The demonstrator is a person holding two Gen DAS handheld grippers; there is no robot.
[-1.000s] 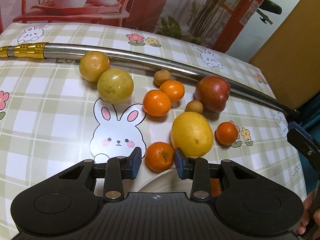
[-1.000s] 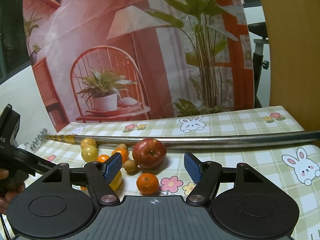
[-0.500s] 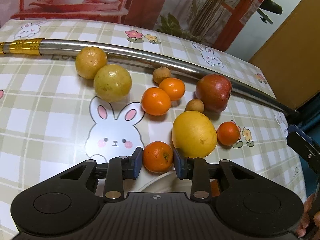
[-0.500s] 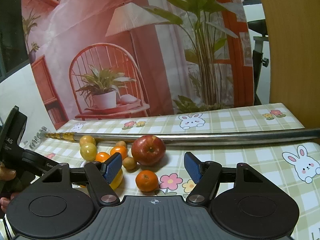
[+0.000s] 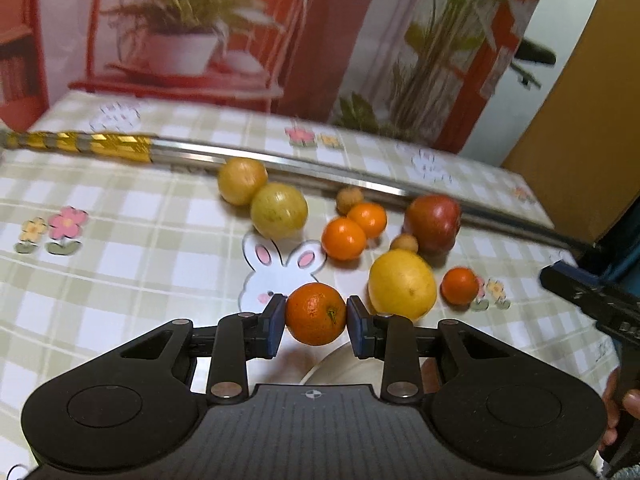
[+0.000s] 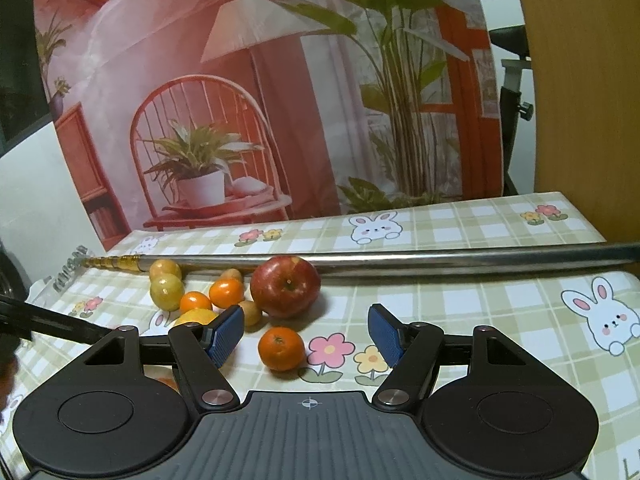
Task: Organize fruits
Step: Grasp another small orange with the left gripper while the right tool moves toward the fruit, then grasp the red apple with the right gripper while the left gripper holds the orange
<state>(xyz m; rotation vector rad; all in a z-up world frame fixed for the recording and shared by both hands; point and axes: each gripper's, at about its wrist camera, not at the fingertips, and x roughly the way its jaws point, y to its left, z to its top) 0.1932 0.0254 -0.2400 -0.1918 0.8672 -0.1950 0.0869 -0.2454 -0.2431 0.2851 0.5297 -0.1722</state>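
**Left claw pinches one tangerine; the other fruit lies on the checked cloth**

In the left wrist view the left claw (image 5: pixel 316 320) is pinched on a tangerine (image 5: pixel 315 314), both blue pads pressed to its sides. It appears raised off the cloth, over the edge of a white plate (image 5: pixel 340 368) at 6 o'clock.

On the tablecloth (image 5: pixel 120 264), counted in that view: three more tangerines, two touching near the centre (image 5: pixel 344 239) (image 5: pixel 367 220) and one apart at 3 o'clock (image 5: pixel 460 286); two yellow-green round fruits touching at 11 o'clock (image 5: pixel 242 181) (image 5: pixel 279 211); one large yellow citrus (image 5: pixel 402 284); one red apple (image 5: pixel 433 223); two small brown fruits (image 5: pixel 347 200) (image 5: pixel 404 243). A steel pole (image 5: pixel 320 168) with a gold end lies behind them.

The right claw (image 6: pixel 306 334) is spread wide, holding nothing; the lone tangerine sits on the cloth between its fingers.

Some lettering shows at the cloth's edge, too blurred to read.
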